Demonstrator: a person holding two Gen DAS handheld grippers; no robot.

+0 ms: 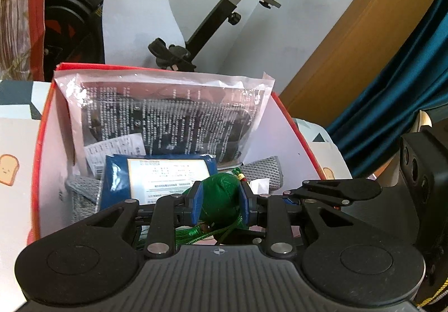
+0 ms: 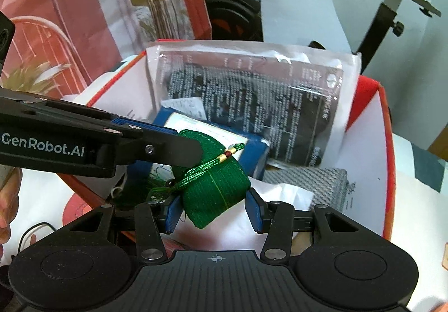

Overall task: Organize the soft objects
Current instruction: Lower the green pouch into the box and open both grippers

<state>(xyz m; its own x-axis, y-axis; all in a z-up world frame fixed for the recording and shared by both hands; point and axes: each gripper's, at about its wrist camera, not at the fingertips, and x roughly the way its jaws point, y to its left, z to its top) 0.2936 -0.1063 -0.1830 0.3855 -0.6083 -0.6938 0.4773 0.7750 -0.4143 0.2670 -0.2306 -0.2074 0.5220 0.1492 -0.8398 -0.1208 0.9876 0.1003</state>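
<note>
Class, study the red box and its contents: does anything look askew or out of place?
The clear packet leans tilted against the back wall of the red box, sticking out above its rim. The blue packet lies propped on a slant.

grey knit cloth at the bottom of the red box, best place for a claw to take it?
Probably the grey knit cloth's right end, coming straight down from above. That end lies bare against the red box wall, while the blue packet and white paper cover its left part. It looks limp, so pinch a fold.
</note>
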